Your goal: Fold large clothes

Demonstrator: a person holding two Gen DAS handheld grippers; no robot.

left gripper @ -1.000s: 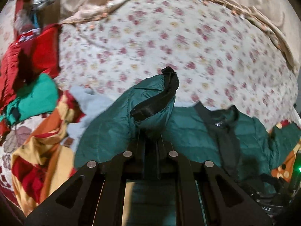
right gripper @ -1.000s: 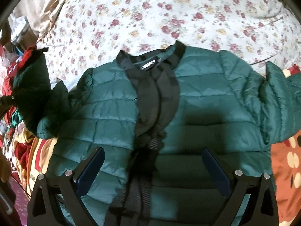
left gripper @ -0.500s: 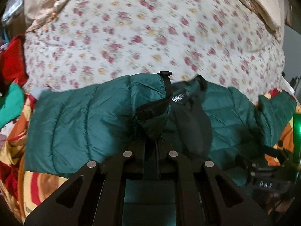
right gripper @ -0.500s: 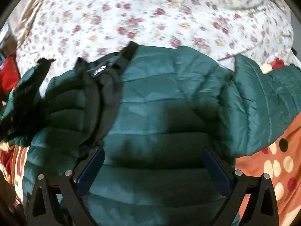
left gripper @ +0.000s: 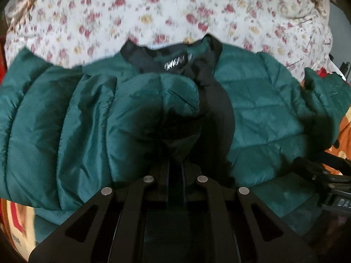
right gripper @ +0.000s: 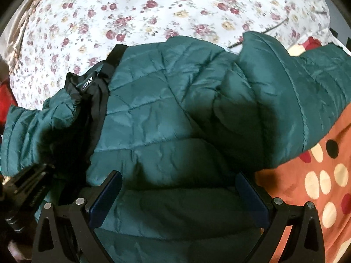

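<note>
A dark green quilted puffer jacket (left gripper: 258, 100) with a black zip band and collar lies front up on a flowered bed sheet (left gripper: 153, 11). My left gripper (left gripper: 175, 153) is shut on the cuff end of the jacket's left sleeve (left gripper: 65, 120), which now lies across the chest near the collar. In the right wrist view the same jacket (right gripper: 175, 120) fills the frame. My right gripper (right gripper: 179, 195) is open just above the lower body panel, nothing between its fingers. The other sleeve (right gripper: 296, 92) stretches to the right.
An orange blanket with cream and red dots (right gripper: 318, 186) lies under the jacket's right side. A yellow and red patterned cloth (left gripper: 15, 219) shows at the lower left. Red fabric (right gripper: 4, 96) sits at the far left edge. The other gripper's body (left gripper: 329, 186) shows at right.
My left gripper carried the sleeve cuff rightward and down, laying the sleeve across the jacket's chest. The right gripper drifted right over the jacket, staying open.
</note>
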